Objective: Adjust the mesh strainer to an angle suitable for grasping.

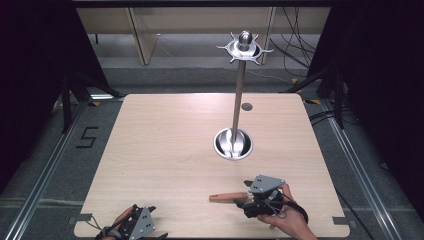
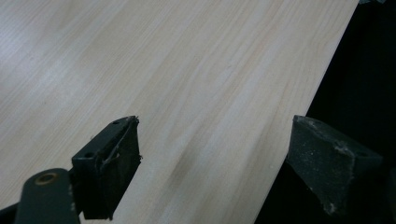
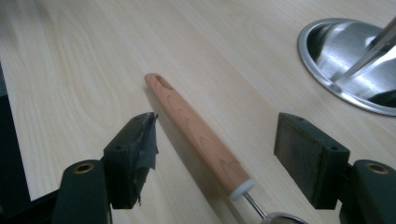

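A utensil with a tapered wooden handle (image 1: 227, 197) lies flat near the table's front edge, right of centre. My right gripper (image 1: 245, 194) is at its right end, held by a hand. In the right gripper view the handle (image 3: 196, 133) runs between the two jaws, which stand apart on either side without touching it; my right gripper (image 3: 217, 140) is open. A white collar and thin metal shaft (image 3: 254, 205) continue from the handle's near end. My left gripper (image 1: 155, 222) rests at the front left corner, and in its own view the left gripper (image 2: 219, 144) is open over bare wood.
A tall metal stand rises from a round steel base dish (image 1: 233, 143) in the table's middle right, topped by a ring of hooks (image 1: 244, 47). The dish rim (image 3: 327, 84) lies just beyond the right gripper. The table edge (image 2: 299, 121) runs beside the left gripper's right jaw.
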`<state>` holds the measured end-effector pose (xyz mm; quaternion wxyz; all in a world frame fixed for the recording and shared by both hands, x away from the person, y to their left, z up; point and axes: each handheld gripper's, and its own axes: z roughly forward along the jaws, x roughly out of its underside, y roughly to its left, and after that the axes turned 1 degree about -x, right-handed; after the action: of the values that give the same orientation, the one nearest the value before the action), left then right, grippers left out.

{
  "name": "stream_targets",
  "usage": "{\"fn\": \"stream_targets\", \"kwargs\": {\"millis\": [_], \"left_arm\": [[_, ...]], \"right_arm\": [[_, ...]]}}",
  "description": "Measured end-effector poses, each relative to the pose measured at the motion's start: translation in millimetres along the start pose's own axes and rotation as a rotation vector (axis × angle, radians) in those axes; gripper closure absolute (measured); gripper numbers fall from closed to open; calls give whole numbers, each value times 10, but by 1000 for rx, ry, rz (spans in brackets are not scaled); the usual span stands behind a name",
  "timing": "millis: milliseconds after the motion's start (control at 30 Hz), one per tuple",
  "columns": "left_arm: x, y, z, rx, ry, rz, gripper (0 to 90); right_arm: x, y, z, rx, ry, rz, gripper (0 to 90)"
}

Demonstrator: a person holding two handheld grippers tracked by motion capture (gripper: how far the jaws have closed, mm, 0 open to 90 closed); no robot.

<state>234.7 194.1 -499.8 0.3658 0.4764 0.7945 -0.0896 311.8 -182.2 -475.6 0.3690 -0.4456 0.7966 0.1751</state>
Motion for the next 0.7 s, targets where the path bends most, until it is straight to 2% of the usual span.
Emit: {"fn": "stream_targets", "kwargs": {"millis": [33,67,133,167,267,300,333,400,500,533,567,600,700], "left_arm": [[0,0,0,-1,0,0,162],[0,-1,0,-1,-1,0,162],[-1,-1,0,0,-1,0,162],[-1,-2,2,-2,1,1,162],[-1,-2,7,-12,1,5,162],[-2,-4,2,2,-2,-1,162],[-2,-3,1,0,-1,2,162],[-1,-3,0,1,-1,1,162],[-2,5,-6,-8,9,14,162],[-2,6,-5,-7,10,15,162],[-2,5,-1,-10,10,16,162],[-1,-3,9,-10,1,7,162],[-2,-4,0,-1,1,5,162]], "right_arm": [[-12,18,36,-15,22,0,308],[-21,12,64,-21,26,-24,312],[-26,16,83,-17,39,-16,315],[-29,8,123,-14,38,-42,316],[-49,4,184,-22,77,-30,324],[-55,-2,208,-22,100,-23,335],[-60,-16,237,-34,97,-41,341],[-71,-19,260,-38,120,1,357],[-80,-34,287,-45,133,13,369],[-86,-38,312,-37,156,27,376],[-86,-38,312,-37,156,27,376],[-92,-49,328,-67,185,4,382],[-81,-44,362,-68,180,1,394]]}}
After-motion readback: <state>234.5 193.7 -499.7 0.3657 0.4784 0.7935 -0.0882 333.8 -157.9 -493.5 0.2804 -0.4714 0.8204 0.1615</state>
